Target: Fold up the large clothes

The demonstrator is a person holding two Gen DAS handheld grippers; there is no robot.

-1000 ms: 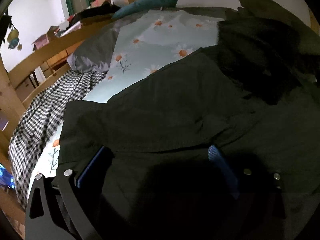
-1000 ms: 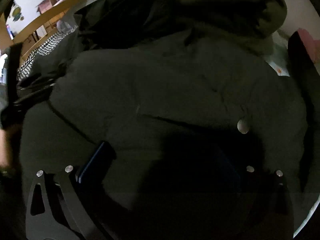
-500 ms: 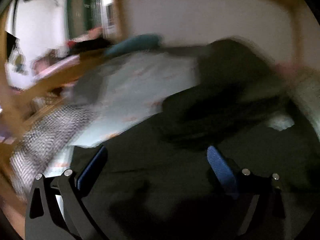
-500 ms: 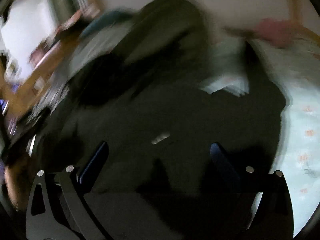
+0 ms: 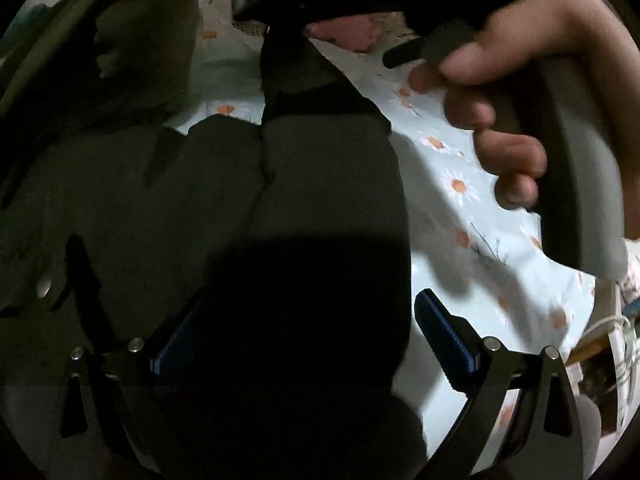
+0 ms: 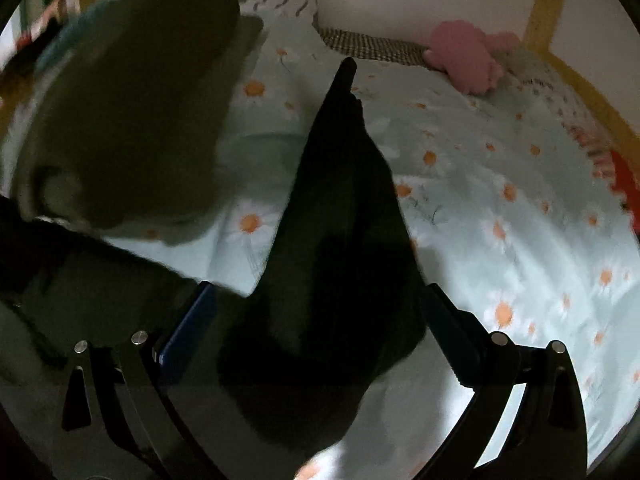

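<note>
In the left wrist view, our left gripper gapes over the dark jacket filling the frame's left, empty. In the right wrist view, our right gripper straddles its sleeve at centre, unclamped, likely ready to fold it.

Bedroom: daisy-print bedsheet, wooden bedframe.

Bed's got a pale blue daisy-print sheet. Pink plush toy sits at the sheet's far edge by the wall, checkered fabric just left of it, yellow wooden bed frame behind.
</note>
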